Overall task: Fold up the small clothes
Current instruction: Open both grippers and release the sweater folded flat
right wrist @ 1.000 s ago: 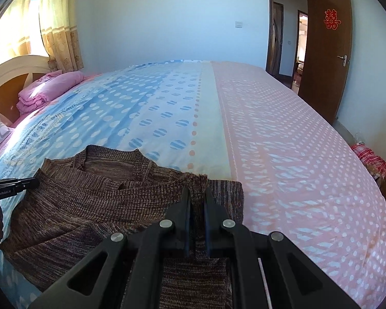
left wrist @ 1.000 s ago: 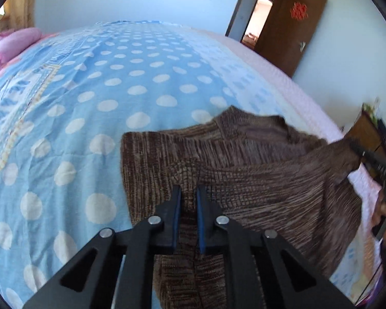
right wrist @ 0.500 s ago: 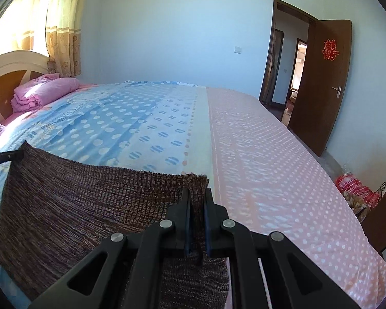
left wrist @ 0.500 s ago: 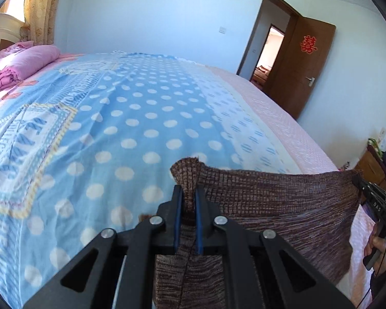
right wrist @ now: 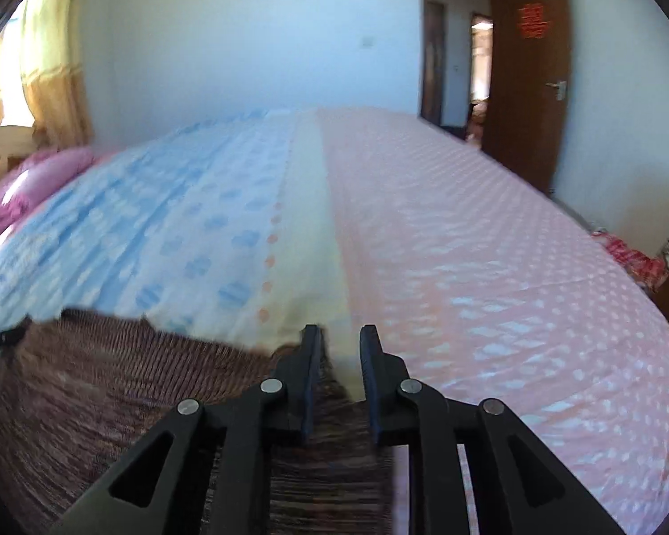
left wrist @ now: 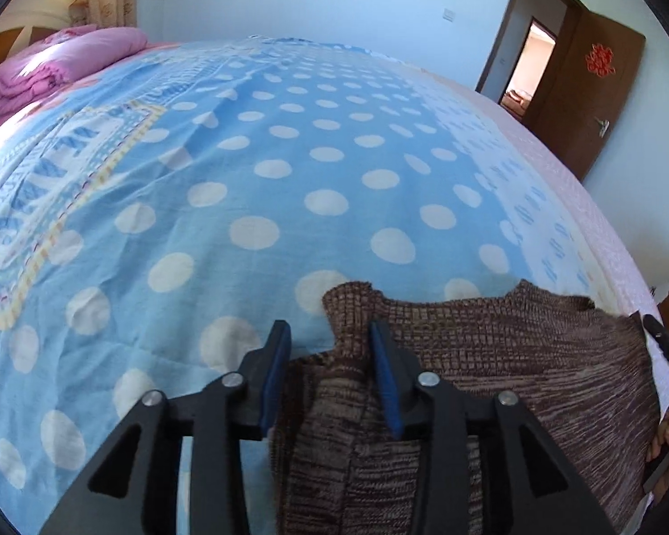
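I am seeing the brown sweater (left wrist: 490, 383) lying folded at the near edge of the bed (left wrist: 254, 187). My left gripper (left wrist: 330, 343) has just been opening, fingers spread, a sweater corner loose between them. My right gripper (right wrist: 340, 347) has just been opening too, fingers slightly parted over the sweater's other corner.
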The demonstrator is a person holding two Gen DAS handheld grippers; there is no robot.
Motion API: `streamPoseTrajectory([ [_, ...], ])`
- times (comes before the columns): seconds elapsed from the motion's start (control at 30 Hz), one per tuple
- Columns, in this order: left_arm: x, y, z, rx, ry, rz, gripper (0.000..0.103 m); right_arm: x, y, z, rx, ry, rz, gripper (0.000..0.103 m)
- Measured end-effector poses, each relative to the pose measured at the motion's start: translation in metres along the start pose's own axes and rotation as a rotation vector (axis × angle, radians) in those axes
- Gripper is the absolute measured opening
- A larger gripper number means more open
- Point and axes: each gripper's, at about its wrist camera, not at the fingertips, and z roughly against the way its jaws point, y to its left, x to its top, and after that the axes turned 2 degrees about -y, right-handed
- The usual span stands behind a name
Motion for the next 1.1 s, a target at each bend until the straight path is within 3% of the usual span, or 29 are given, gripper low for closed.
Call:
streamPoseTrajectory([
  [0.07, 0.000, 0.010, 0.011, 0.021, -0.019, 0.031, 0.052, 0.003, -0.020, 0.024, -0.068, -0.022, -0.033, 0.019],
  [0.17, -0.006, 0.014, 0.035, 0.043, -0.048, 0.044, 0.051, -0.006, -0.025, 0.053, 0.027, 0.020, -0.012, 0.019],
  [0.23, -0.013, 0.006, 0.048, -0.002, -0.051, 0.038, 0.051, -0.022, -0.010, 0.065, 0.081, 0.054, 0.050, 0.019],
  [0.33, -0.032, -0.025, 0.063, -0.065, -0.048, -0.028, 0.056, -0.050, 0.014, 0.068, 0.132, 0.131, 0.098, 0.019],
  [0.47, -0.071, -0.064, 0.078, -0.067, -0.048, -0.176, 0.067, -0.095, 0.024, 0.073, 0.143, 0.227, 0.102, 0.019],
  [0.53, -0.090, -0.072, 0.078, -0.050, -0.031, -0.220, 0.069, -0.118, 0.021, 0.076, 0.134, 0.268, 0.131, 0.019],
  [0.6, -0.103, -0.072, 0.075, -0.001, -0.012, -0.236, 0.069, -0.127, 0.018, 0.092, 0.104, 0.233, 0.171, 0.019],
  [0.7, -0.111, -0.069, 0.081, 0.028, -0.050, -0.234, 0.071, -0.133, 0.008, 0.106, 0.121, 0.258, 0.100, 0.019],
  [0.87, -0.116, -0.062, 0.086, 0.075, -0.068, -0.203, 0.088, -0.147, -0.001, 0.126, 0.121, 0.253, 0.064, 0.019],
  [0.97, -0.120, -0.057, 0.087, 0.077, -0.070, -0.185, 0.090, -0.147, -0.001, 0.131, 0.107, 0.266, 0.046, 0.019],
  [1.1, -0.124, -0.059, 0.087, 0.093, -0.079, -0.200, 0.092, -0.143, 0.008, 0.145, 0.016, 0.296, 0.081, 0.019],
])
